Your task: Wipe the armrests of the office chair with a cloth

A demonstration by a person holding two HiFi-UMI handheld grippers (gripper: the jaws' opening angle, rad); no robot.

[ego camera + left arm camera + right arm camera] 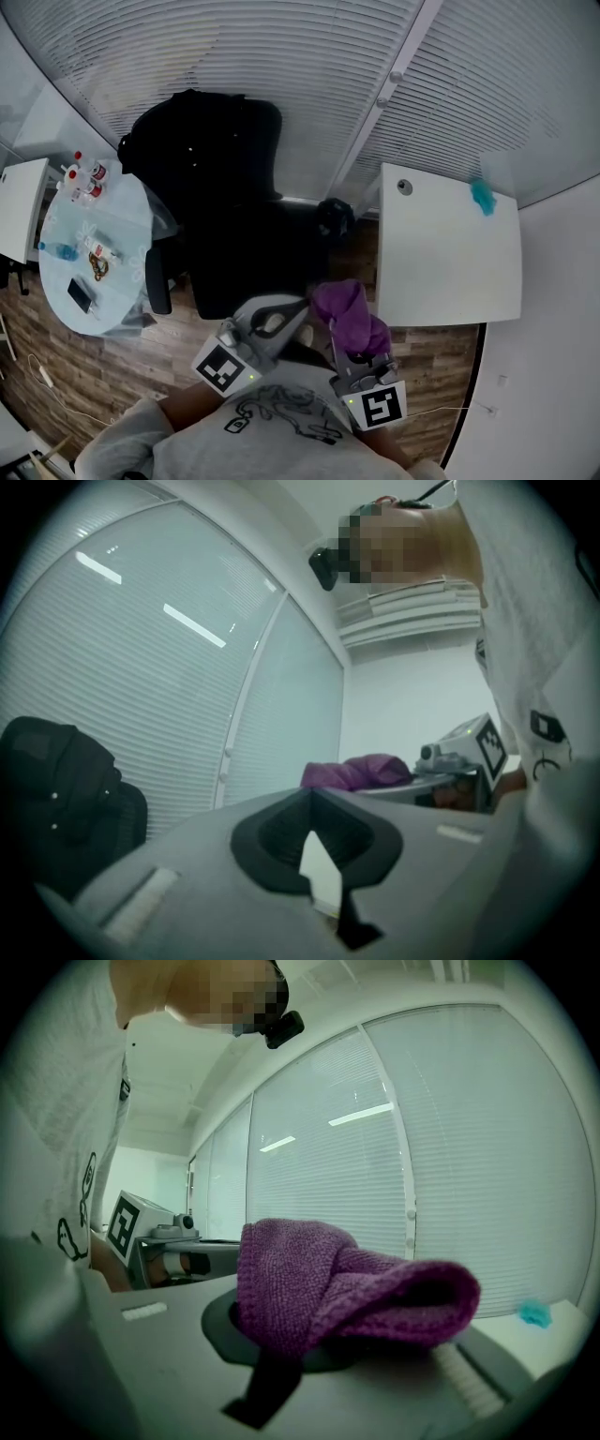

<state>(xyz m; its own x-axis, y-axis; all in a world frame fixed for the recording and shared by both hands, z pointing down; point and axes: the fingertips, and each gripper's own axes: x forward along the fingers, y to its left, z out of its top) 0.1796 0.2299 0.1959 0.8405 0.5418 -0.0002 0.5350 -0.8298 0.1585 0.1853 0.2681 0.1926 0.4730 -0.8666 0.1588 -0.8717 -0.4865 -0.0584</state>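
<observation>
Cloth [347, 1288], purple knit: judged light, soft and floppy, best pinched at a bunched fold. Right tongs [319, 1330] clamp it so; left tongs [311, 803] closed, empty.

White blinds [281, 56], wood floor [103, 366]

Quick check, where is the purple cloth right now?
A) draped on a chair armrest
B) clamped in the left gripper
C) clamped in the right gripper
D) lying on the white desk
C: the right gripper view shows the cloth pinched between the jaws of the right gripper, while the left gripper is shut with nothing in it.
</observation>
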